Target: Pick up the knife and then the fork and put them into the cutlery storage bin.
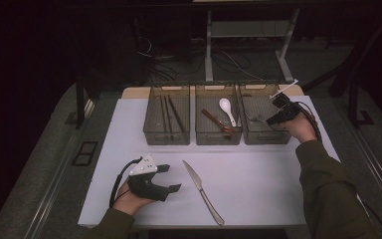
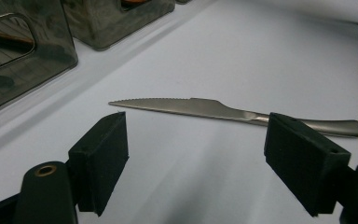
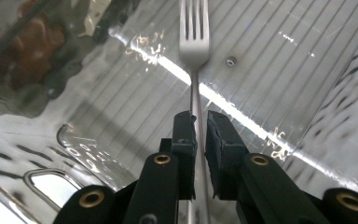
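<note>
A steel fork [image 3: 194, 42] lies tines-forward in the rightmost clear bin [image 1: 266, 138]. Its thin handle runs back between the pads of my right gripper [image 3: 200, 126], which hangs over that bin [image 1: 271, 120]. The jaws stand only slightly apart: the handle rests against one pad and a narrow gap shows at the other. A serrated table knife [image 1: 202, 191] lies on the white mat near the front edge. My left gripper [image 1: 174, 178] rests on the mat just left of it, jaws wide open and empty. In the left gripper view the knife [image 2: 223, 111] lies crosswise just beyond the left gripper [image 2: 196, 154].
Three clear bins stand in a row at the back of the mat. The left bin [image 1: 166, 138] holds dark chopsticks. The middle bin [image 1: 218, 139] holds a white spoon [image 1: 227, 110] and a brown spoon. The mat's edges drop to a darker table.
</note>
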Action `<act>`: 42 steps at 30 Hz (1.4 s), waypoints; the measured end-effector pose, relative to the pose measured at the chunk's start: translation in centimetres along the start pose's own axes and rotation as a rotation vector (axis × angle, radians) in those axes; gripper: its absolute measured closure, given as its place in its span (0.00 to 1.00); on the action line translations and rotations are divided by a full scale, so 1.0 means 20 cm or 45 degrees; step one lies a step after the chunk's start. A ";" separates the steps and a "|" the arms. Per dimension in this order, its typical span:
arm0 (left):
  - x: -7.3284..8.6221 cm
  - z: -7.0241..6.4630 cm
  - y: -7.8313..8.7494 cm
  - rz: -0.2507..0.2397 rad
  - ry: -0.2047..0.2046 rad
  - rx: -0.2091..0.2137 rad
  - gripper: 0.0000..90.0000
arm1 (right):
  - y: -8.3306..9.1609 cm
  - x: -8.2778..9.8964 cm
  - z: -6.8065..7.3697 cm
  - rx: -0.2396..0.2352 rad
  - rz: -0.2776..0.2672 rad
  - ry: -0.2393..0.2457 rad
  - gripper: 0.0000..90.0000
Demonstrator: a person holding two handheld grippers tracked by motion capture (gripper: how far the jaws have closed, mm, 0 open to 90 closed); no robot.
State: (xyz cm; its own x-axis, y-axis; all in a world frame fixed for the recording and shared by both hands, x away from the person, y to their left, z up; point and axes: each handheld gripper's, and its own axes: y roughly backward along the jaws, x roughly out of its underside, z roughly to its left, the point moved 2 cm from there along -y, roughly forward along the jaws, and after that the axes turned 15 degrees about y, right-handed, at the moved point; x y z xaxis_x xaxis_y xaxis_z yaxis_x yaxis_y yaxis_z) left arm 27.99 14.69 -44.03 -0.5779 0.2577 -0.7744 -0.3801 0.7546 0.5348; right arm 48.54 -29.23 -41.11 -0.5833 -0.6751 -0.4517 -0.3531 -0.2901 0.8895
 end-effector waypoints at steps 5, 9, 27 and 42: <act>0.00 0.00 0.00 0.001 0.001 -0.001 0.23 | 0.04 0.00 0.00 0.026 -0.053 -0.013 0.79; 0.00 0.00 0.00 0.001 0.002 -0.001 0.23 | 0.10 0.00 -0.01 0.038 -0.148 -0.044 0.65; -0.01 -0.06 -0.02 0.028 -0.078 0.052 0.52 | 0.34 0.21 0.29 -0.058 -0.622 0.026 0.26; 0.00 -0.24 -0.22 0.262 -0.204 0.238 0.98 | 0.24 0.42 0.63 -0.165 -0.653 0.053 0.17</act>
State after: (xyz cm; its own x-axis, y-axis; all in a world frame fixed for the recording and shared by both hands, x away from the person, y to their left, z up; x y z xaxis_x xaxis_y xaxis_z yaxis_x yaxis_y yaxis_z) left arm 26.15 8.45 -44.69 -0.5023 0.4967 -0.7078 -0.1191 0.7710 0.6255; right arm 32.79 -27.69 -41.48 -0.3292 -0.4499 -0.8302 -0.4906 -0.6697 0.5575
